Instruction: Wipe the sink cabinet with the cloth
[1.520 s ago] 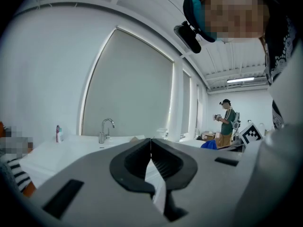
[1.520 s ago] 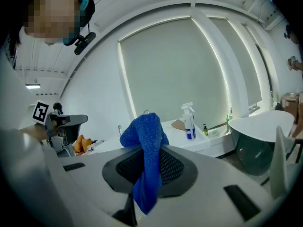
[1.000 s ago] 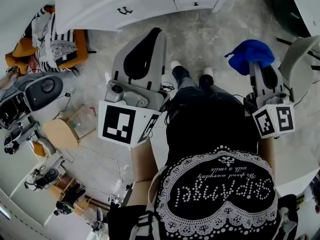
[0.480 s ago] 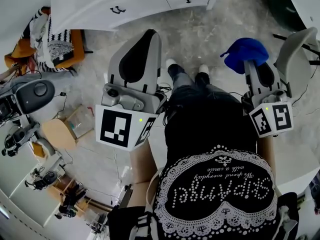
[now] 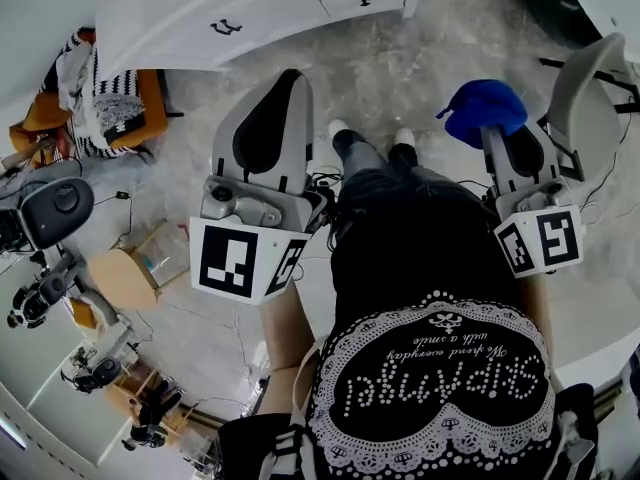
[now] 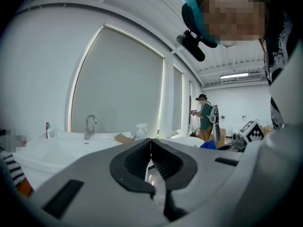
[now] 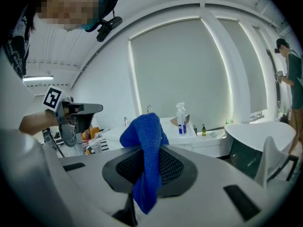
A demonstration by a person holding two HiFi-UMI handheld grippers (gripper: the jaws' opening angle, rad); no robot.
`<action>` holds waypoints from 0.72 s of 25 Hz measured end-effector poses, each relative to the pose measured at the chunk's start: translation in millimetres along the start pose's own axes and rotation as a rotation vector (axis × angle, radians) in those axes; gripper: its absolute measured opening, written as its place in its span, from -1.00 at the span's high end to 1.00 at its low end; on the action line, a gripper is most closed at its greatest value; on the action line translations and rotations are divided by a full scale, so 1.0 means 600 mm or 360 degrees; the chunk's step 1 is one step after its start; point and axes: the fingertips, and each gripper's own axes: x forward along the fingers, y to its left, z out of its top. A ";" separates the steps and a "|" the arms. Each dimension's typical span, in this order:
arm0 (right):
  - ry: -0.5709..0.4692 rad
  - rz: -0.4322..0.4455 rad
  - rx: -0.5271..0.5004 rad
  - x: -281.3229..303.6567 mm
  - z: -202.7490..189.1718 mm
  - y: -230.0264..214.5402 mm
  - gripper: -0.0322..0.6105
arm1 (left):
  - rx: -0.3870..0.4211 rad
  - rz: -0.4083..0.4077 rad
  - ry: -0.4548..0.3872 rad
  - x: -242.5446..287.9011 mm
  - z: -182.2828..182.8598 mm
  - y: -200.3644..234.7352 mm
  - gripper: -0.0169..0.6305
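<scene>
A blue cloth (image 5: 483, 111) (image 7: 146, 155) hangs bunched from my right gripper (image 5: 497, 128) (image 7: 147, 148), whose jaws are shut on it. My left gripper (image 5: 285, 80) (image 6: 151, 145) is shut with nothing between its jaws. The white sink cabinet (image 5: 250, 13) with dark handles stands ahead on the floor in the head view. In the gripper views it shows farther off as a white counter (image 6: 57, 148) (image 7: 187, 138) with a tap (image 6: 89, 126). Both grippers are held away from it.
A spray bottle (image 7: 181, 119) and small bottles stand on the counter. A white tub (image 7: 258, 143) is at the right. A basket of striped cloths (image 5: 105, 93), a chair (image 5: 45, 213) and gear crowd the left. My feet (image 5: 370, 138) stand on marble floor. Another person (image 6: 204, 117) stands far off.
The cabinet has slid up and away in the head view. Both grippers keep their hold and shifted slightly up-left in the picture.
</scene>
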 end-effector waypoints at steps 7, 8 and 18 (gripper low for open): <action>-0.0014 0.0020 -0.0021 -0.004 0.000 -0.002 0.72 | -0.0006 0.0011 -0.0001 -0.008 -0.007 -0.012 0.93; -0.0015 0.0022 -0.0025 -0.007 0.001 -0.001 0.72 | -0.0008 0.0014 0.0000 -0.010 -0.006 -0.014 0.93; 0.0001 -0.0011 -0.0029 -0.029 -0.015 0.013 0.72 | -0.0004 -0.0030 -0.0001 -0.028 -0.010 -0.028 0.93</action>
